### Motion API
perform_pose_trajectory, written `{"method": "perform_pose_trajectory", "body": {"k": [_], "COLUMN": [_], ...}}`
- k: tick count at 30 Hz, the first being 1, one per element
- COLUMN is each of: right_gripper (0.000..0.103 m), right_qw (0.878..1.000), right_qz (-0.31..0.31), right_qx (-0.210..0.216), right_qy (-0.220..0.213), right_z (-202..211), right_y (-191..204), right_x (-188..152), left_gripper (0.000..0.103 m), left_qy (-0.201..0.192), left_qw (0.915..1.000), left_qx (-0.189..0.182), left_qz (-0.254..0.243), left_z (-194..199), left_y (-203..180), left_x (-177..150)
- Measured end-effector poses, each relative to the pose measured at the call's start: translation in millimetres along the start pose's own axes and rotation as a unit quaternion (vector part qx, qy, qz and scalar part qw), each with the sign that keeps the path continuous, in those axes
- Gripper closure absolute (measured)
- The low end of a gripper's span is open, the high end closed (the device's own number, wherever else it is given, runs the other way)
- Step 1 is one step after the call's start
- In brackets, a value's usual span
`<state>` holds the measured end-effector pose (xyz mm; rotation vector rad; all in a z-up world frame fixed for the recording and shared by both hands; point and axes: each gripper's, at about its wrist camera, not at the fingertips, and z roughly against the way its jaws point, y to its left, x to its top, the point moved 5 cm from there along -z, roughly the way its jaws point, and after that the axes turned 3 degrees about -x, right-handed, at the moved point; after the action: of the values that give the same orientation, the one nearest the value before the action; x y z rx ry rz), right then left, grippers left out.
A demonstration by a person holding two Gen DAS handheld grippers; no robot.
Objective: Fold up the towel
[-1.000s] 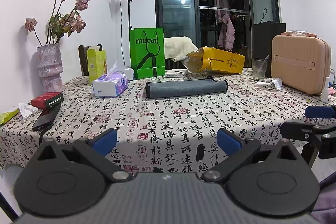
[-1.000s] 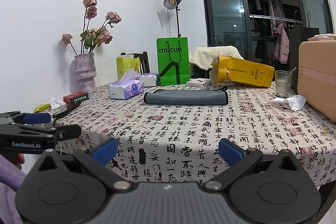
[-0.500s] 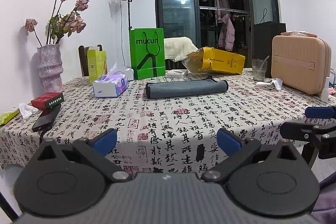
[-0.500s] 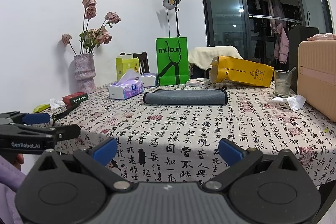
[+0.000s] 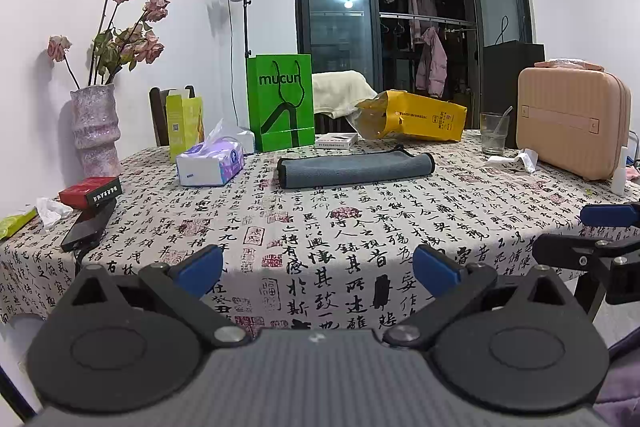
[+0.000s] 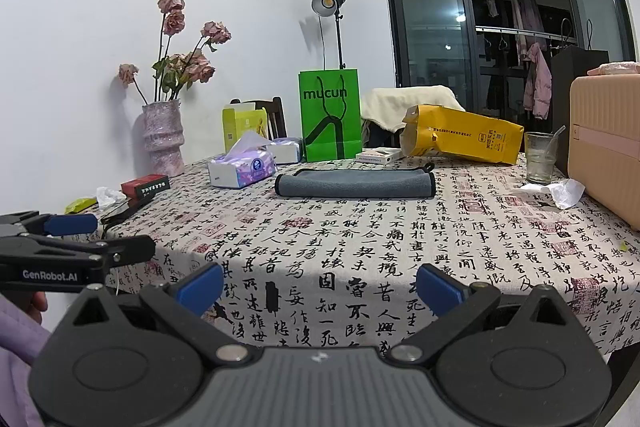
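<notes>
Nothing has moved since a second ago: both tools hold the same spot at the near edge of the desk [image 5: 360, 227], and the towel lies as before. My left tool [image 5: 318, 269] has its jaws spread wide, nothing between them, blue pads over the printed cloth. My right tool [image 6: 320, 283] is likewise wide open and empty. Each shows in the other's view, side by side, apart.

The towel [image 5: 354, 169], grey, lies folded into a long strip flat on the desk's far half, well apart from both tools. Just behind it stand a green bag [image 5: 280, 103] and a yellow bag [image 5: 416, 115] on its side. A tissue box [image 5: 210, 165] sits near its left end.
</notes>
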<state>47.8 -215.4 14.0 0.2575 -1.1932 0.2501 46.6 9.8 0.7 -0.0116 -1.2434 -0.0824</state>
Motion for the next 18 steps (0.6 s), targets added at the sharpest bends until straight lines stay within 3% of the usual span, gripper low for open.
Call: {"method": "perform_pose_trajectory", "body": {"k": [18], "right_gripper": [0.0], "right_qw": [1.0], "right_qz": [0.0], "right_qx": [-0.002], "right_qy": [-0.001], "right_z": [-0.4], "right_y": [-0.1], "right_x": [-0.6], "left_gripper": [0.0], "left_qy": [0.0], "left_qw": [1.0], "left_qx": [0.001], "left_qz": [0.0], "left_z": [0.7], "left_y": [-0.6], "left_x": [1.3]}}
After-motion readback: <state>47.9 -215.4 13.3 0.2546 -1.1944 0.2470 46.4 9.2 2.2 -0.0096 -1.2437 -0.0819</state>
